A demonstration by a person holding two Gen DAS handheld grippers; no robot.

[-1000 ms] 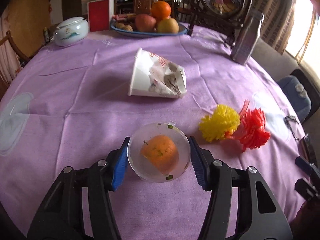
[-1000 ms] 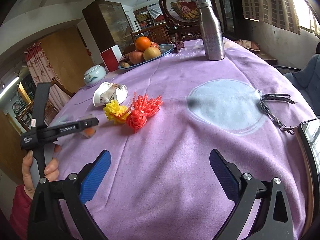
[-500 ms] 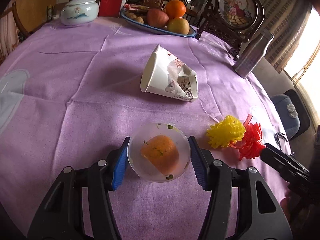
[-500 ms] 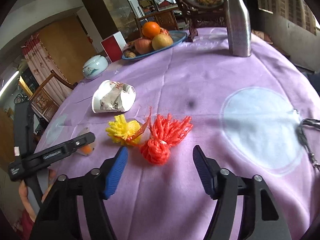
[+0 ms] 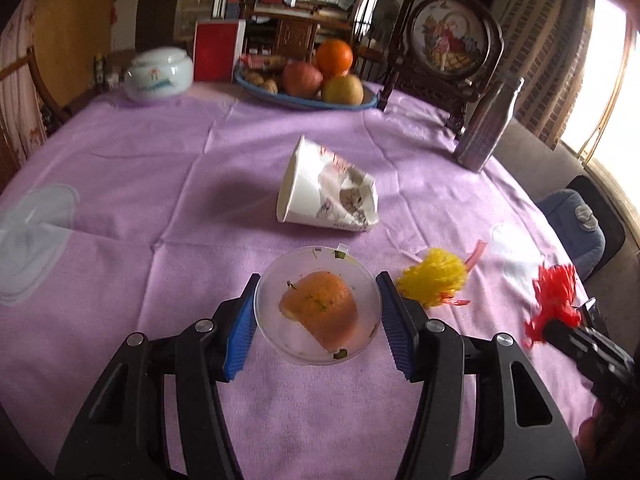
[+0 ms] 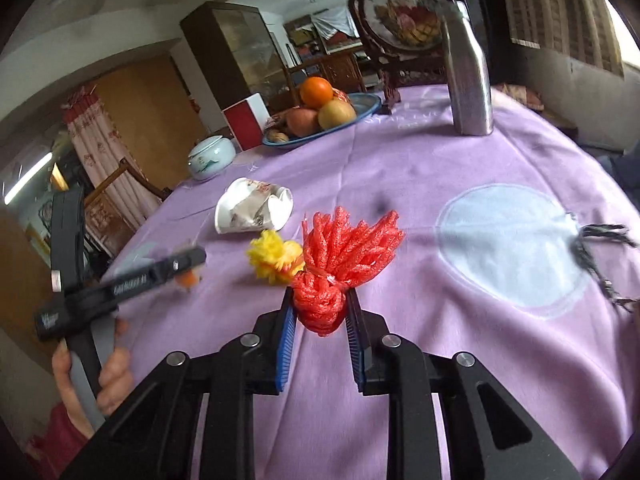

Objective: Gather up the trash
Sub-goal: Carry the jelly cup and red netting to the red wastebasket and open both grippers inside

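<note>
Between the closing jaws of the right gripper (image 6: pixel 320 312) sits the red net (image 6: pixel 340 256), pinched; the left gripper (image 5: pixel 318 316) holds a cup (image 5: pixel 318 304).

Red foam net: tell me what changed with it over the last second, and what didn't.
The right gripper came in from wide open and its jaws are closing on the red foam net, parting it from the yellow foam net. The left gripper still grips the clear cup; the crushed paper cup is unmoved.
</note>
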